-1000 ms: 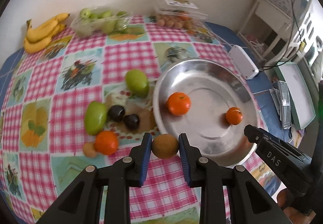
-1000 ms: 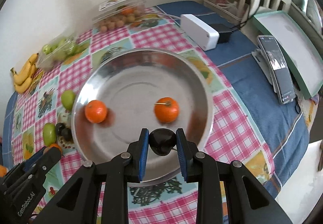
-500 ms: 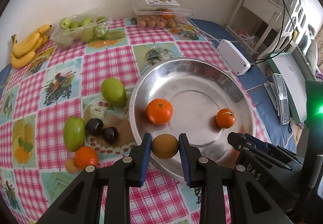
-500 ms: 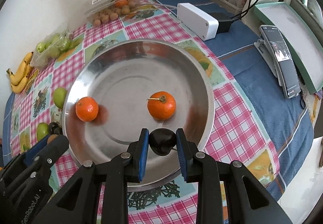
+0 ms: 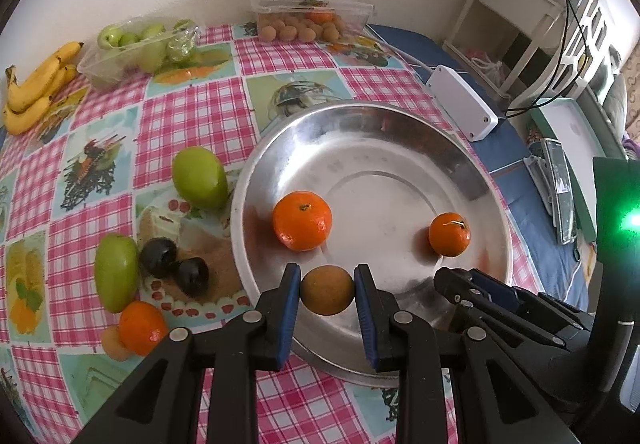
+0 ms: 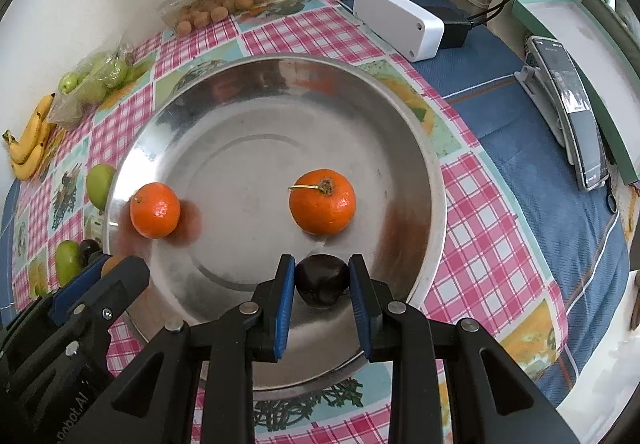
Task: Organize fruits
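My left gripper (image 5: 327,290) is shut on a small brown round fruit (image 5: 327,289) over the near rim of a big steel plate (image 5: 360,132). My right gripper (image 6: 322,282) is shut on a dark plum (image 6: 322,280) over the plate's (image 6: 224,84) near side. Two oranges lie in the plate (image 5: 302,220) (image 5: 449,234). Left of the plate on the checked cloth lie two green mangoes (image 5: 199,177) (image 5: 116,271), two dark plums (image 5: 158,257) (image 5: 193,277), an orange (image 5: 142,327) and a small tan fruit (image 5: 112,343).
Bananas (image 5: 36,84), a tub of green fruit (image 5: 136,48) and a clear box of small brown fruit (image 5: 308,18) stand at the table's back. A white box (image 5: 460,102), a phone (image 6: 568,104) and a green tray (image 6: 580,44) lie to the right.
Both grippers have moved forward over the plate's near side with their fruits still held. The plate and oranges appear closer.
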A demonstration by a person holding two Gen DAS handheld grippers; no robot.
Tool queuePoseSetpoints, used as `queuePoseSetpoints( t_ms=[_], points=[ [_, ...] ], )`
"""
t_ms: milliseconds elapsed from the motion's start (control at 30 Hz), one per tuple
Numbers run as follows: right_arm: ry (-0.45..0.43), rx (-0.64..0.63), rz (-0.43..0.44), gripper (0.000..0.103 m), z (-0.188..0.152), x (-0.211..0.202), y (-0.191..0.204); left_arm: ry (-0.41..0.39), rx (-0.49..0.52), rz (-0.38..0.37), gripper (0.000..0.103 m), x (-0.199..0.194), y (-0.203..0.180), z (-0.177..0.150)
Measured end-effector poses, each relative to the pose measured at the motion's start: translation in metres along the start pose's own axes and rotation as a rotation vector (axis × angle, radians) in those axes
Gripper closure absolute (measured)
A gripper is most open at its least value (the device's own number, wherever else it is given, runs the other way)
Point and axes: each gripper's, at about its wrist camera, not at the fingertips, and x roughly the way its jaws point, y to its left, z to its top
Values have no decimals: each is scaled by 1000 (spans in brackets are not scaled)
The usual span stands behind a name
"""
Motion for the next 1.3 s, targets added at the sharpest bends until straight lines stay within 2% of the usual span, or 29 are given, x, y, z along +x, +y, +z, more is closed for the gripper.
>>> queuePoseSetpoints(
  t_ms=[700,800,833,867,933,1067,1200,1300],
  points=[
    [20,12,-11,74,3,12,-1,47,-5,-18,73,22,3,-1],
    [20,11,-14,74,4,12,-1,52,-7,-15,71,23,4,-1],
    [21,11,-16,74,4,12,0,53,-9,-16,67,23,4,-1],
    [22,12,-17,74,5,12,0,53,-13,-18,62,22,5,-1],
    [22,19,-20,74,5,11,-2,49,-18,-26,60,20,6,0],
    [12,31,-22,72,6,6,-4,40,-22,-27,60,14,8,0],
    [-11,32,-20,65,6,-1,-4,19,-28,-32,60,2,10,1],
    [-27,28,-20,64,7,-8,-3,0,-34,-30,60,-7,12,2]
  ],
)
